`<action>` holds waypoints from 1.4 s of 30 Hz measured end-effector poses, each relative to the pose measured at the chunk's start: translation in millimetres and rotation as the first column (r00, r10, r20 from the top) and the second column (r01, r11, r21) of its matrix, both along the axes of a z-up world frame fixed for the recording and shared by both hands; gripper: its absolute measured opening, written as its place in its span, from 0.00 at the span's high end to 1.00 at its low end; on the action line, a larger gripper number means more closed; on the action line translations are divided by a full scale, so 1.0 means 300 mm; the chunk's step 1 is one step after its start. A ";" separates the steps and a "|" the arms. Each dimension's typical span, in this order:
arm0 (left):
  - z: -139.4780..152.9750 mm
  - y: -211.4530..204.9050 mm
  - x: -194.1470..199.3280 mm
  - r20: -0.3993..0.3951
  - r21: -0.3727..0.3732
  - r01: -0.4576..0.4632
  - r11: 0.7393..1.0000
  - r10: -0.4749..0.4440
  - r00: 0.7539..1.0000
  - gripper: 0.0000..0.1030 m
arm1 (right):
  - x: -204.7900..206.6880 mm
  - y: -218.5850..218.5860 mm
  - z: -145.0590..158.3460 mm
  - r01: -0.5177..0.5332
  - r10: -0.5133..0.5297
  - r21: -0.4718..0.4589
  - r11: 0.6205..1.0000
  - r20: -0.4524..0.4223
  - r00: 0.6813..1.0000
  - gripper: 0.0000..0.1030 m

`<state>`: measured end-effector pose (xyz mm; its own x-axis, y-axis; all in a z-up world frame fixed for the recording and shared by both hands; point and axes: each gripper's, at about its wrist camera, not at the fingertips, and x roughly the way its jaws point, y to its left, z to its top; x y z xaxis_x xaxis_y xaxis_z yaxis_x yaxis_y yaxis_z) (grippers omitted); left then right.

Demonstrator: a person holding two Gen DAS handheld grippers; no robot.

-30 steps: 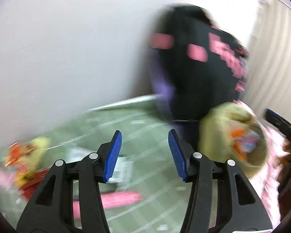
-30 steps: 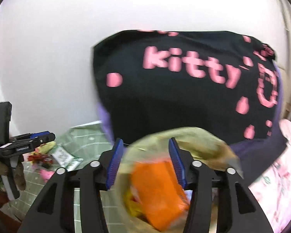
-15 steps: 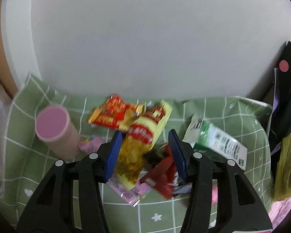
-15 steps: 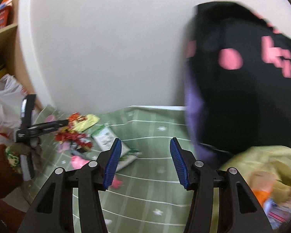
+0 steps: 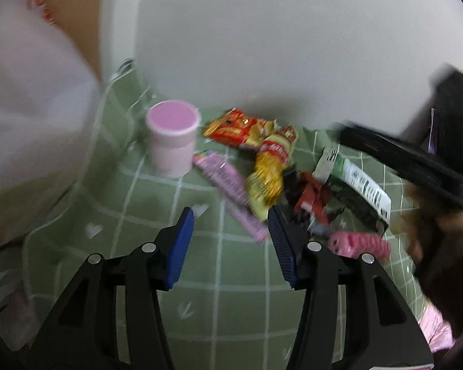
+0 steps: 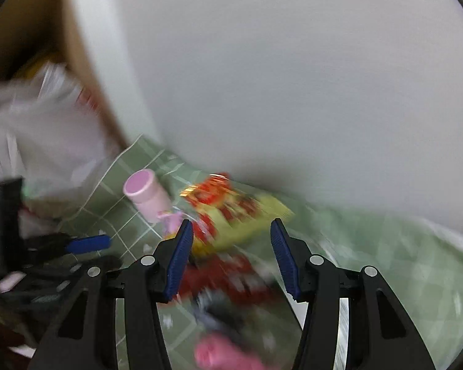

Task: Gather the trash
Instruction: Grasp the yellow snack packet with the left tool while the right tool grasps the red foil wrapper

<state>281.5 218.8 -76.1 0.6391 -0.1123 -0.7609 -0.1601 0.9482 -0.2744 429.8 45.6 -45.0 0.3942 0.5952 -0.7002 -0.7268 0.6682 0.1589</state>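
A pile of snack wrappers lies on the green checked cloth [image 5: 219, 280]: a yellow-and-red packet [image 5: 270, 169], a red-orange packet [image 5: 231, 126], a pink wrapper [image 5: 228, 185], a dark red wrapper [image 5: 311, 197], a green-and-white packet [image 5: 355, 182] and a pink crumpled piece [image 5: 359, 245]. My left gripper [image 5: 230, 246] is open and empty just short of the pile. My right gripper [image 6: 231, 256] is open and empty above the same pile; the yellow-and-red packet [image 6: 244, 215] shows blurred between its fingers.
A pink lidded cup [image 5: 173, 141] stands at the pile's left; it also shows in the right wrist view [image 6: 146, 195]. A white plastic bag [image 6: 37, 141] and a wooden shelf [image 6: 27, 30] are at the left. A white wall runs behind. The other gripper [image 5: 407, 157] reaches in from the right.
The left gripper has shifted left and nearer the cloth. The right gripper has swung left from the black bag and the green trash bag to over the wrapper pile. Both stay open.
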 end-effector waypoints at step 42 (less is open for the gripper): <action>-0.050 -0.190 0.350 -0.050 -0.113 0.247 0.962 -0.254 0.966 0.52 | -0.125 -0.559 -0.005 0.395 -0.396 -0.029 0.918 -0.066 0.916 0.79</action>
<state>386.6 161.6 -91.2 0.5316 -0.3437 -0.7741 0.0586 0.9267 -0.3712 392.4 -122.2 -46.4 0.5457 0.3904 -0.7414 -0.3905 0.9014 0.1873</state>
